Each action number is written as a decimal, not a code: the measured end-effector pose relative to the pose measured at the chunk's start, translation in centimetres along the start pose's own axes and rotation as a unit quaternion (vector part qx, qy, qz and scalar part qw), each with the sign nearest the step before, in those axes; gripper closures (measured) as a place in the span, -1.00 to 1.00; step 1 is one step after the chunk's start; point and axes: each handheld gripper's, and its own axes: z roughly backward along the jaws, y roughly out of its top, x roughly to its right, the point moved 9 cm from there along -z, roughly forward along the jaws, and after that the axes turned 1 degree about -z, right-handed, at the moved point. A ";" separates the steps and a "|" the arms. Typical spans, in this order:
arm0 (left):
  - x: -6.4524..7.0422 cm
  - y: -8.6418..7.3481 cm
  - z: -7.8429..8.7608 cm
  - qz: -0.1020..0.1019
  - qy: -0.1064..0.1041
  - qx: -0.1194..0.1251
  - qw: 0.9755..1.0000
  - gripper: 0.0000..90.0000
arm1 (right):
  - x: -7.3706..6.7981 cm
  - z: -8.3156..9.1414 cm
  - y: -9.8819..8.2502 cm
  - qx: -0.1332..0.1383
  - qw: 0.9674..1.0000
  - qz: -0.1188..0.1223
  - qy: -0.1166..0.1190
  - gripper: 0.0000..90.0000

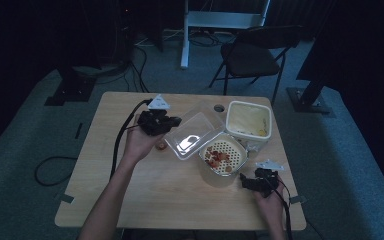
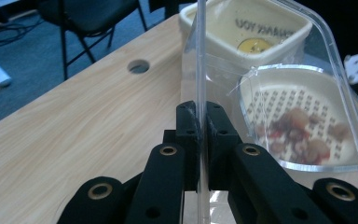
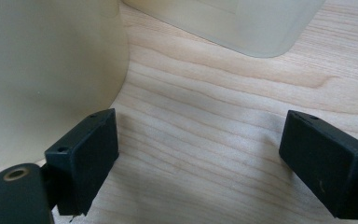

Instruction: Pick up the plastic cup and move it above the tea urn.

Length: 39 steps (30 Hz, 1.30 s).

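My left gripper (image 1: 167,122) is shut on the edge of a clear plastic lid (image 1: 192,136), which hangs tilted above the table. In the left gripper view the lid's thin rim (image 2: 199,70) runs upright between the closed jaws of the left gripper (image 2: 199,116). Behind the lid sits a cream perforated strainer bowl (image 1: 223,154) holding reddish food pieces (image 2: 303,126). A cream square tub (image 1: 248,120) stands behind it. My right gripper (image 1: 245,181) rests on the table near the bowl's front right side. It (image 3: 200,154) is open, with bare wood between its fingers and the bowl's wall (image 3: 42,70) at its left.
A small reddish piece (image 1: 160,146) lies on the table under the left hand. A cable hole (image 1: 219,107) is near the table's far edge. A folding chair (image 1: 252,52) stands beyond the table. The tub's side (image 3: 233,23) is ahead of the right gripper.
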 end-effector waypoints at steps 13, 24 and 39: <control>1.4 5.1 -6.2 0.013 -0.029 -0.006 0.999 0.93 | 0.0 0.0 0.0 0.000 1.000 0.000 0.000 -0.75; 1.9 8.4 -10.0 0.024 -0.038 -0.019 0.999 0.94 | 0.0 0.0 0.0 0.001 1.000 0.001 0.000 -0.75; 1.2 10.2 -8.9 0.029 -0.023 0.031 0.999 0.23 | -0.2 0.1 -0.1 0.000 1.000 0.001 0.002 -0.75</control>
